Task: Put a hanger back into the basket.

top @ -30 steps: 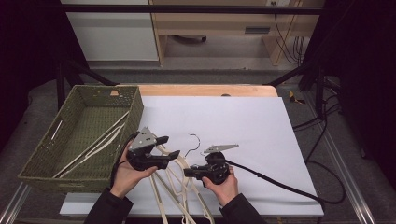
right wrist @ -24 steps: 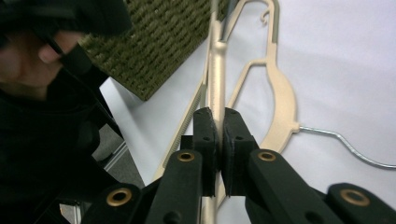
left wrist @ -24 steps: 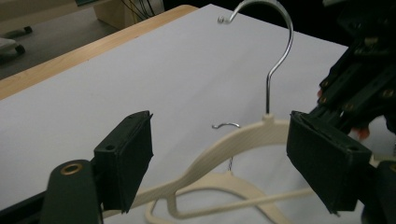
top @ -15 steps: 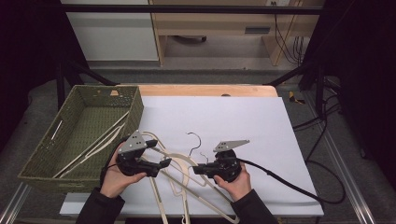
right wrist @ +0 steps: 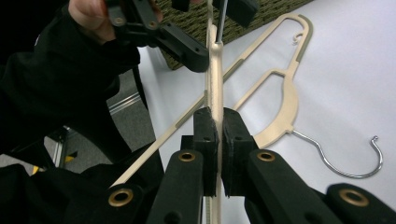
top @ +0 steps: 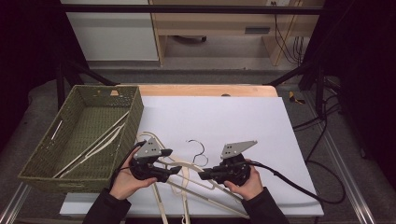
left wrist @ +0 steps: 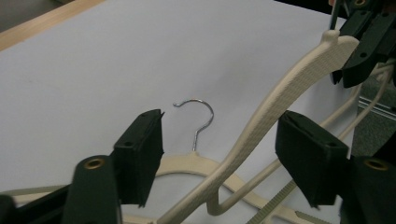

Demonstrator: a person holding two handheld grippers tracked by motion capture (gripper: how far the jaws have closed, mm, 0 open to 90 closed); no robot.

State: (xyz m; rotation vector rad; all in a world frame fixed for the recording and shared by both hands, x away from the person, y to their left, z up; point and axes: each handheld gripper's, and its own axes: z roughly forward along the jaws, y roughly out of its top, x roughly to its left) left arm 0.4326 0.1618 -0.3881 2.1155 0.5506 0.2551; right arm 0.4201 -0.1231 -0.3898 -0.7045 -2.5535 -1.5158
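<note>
1. The right hand-held gripper (right wrist: 217, 140) is clamping its jaws tight on a cream hanger (left wrist: 280, 98), lifting it off the desk (top: 233, 116).
2. The left hand-held gripper (left wrist: 219, 154) is closing its half-wide jaws around that hanger's arm without pressing it.
3. A second hanger (right wrist: 285, 107) is lying just beneath both.
4. A green basket (top: 42, 158) is sitting beside the left hand-held gripper, holding more hangers (top: 98, 142).

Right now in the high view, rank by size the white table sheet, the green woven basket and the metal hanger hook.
1. White table sheet
2. Green woven basket
3. Metal hanger hook
</note>
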